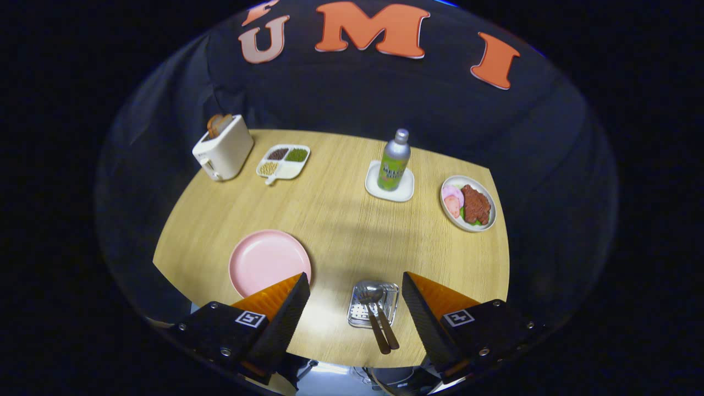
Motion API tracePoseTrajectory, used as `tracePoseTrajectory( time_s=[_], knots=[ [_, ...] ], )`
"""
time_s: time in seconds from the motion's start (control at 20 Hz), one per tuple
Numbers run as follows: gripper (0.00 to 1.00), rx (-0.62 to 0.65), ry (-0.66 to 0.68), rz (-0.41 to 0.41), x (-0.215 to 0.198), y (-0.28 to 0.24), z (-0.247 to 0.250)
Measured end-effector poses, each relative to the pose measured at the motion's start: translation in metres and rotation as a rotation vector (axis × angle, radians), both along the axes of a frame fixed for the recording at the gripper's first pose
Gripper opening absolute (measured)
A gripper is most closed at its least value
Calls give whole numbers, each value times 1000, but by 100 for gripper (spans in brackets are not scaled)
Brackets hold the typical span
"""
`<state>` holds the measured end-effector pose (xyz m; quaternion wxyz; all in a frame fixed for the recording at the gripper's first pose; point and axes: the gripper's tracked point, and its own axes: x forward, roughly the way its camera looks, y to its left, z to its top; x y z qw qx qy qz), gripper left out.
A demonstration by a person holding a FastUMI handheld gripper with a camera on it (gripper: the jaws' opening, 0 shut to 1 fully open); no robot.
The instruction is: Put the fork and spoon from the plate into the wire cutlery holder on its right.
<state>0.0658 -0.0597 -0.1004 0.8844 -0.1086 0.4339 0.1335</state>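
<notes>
The pink plate (268, 260) lies bare on the wooden table (341, 220), partly behind my left finger. To its right sits the wire cutlery holder (373, 304), seen from above between my fingers. A fork (370, 316) and a spoon (382, 313) stand in it, heads down inside, dark handles sticking out toward me. My gripper (355, 297) hovers high above the table's near edge, open wide, with nothing between its fingers.
A white toaster (223, 147) with toast stands at the far left, a divided dish of grains (283, 160) beside it. A metal bottle (395, 160) stands on a white coaster (389, 184). A plate of meat and ham (468, 203) lies at the right.
</notes>
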Motion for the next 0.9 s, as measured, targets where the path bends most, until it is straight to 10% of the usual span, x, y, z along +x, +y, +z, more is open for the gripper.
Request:
tracePoseTrajectory(
  time_s=[0.9],
  knots=[
    [100, 226, -686, -93, -2, 26, 156]
  ],
)
